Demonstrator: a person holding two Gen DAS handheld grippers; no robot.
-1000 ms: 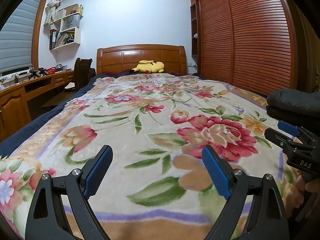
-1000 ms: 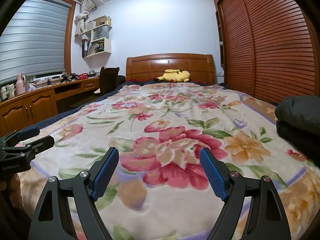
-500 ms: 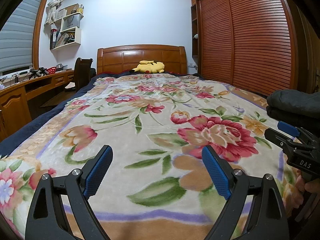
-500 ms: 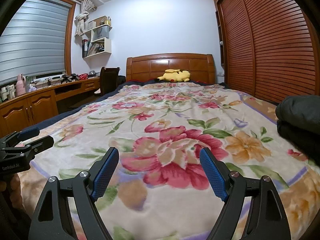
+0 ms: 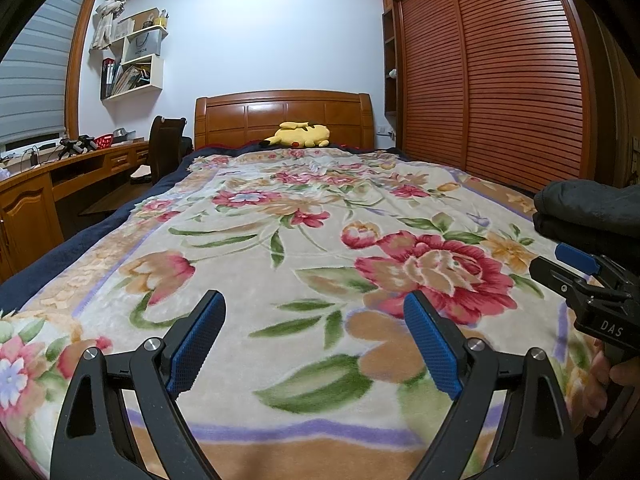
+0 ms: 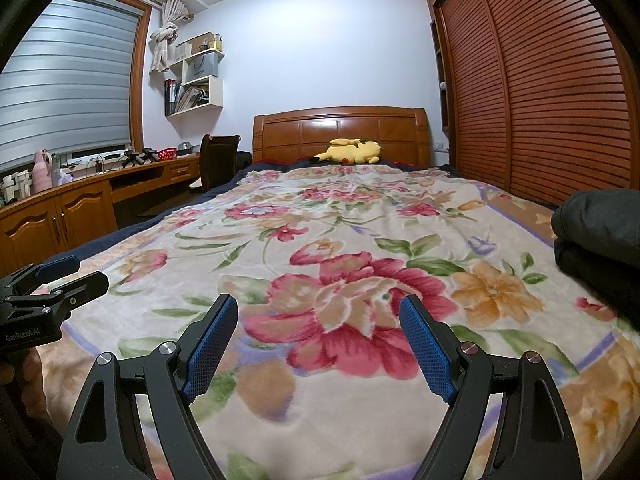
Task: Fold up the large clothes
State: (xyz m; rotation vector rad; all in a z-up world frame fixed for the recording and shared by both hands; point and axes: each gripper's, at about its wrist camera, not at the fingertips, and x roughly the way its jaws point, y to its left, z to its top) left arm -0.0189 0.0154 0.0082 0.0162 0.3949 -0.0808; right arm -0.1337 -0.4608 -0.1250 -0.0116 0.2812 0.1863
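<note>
A dark folded garment [image 5: 588, 212] lies in a stack at the right edge of the bed [image 6: 600, 236], on the floral blanket [image 5: 312, 240]. My left gripper [image 5: 314, 316] hovers open over the near end of the blanket with nothing between its blue pads. My right gripper [image 6: 318, 320] is open too, over the big red flower, and holds nothing. In the left wrist view the right gripper [image 5: 576, 268] shows at the right edge, just in front of the garment. In the right wrist view the left gripper [image 6: 56, 276] shows at the left edge.
A yellow plush toy [image 5: 298, 135] lies by the wooden headboard [image 6: 340, 128]. A slatted wardrobe [image 5: 500, 76] runs along the right of the bed. A wooden desk [image 6: 80, 200] and a dark chair [image 6: 218, 160] stand to the left, with wall shelves [image 5: 134, 64] above.
</note>
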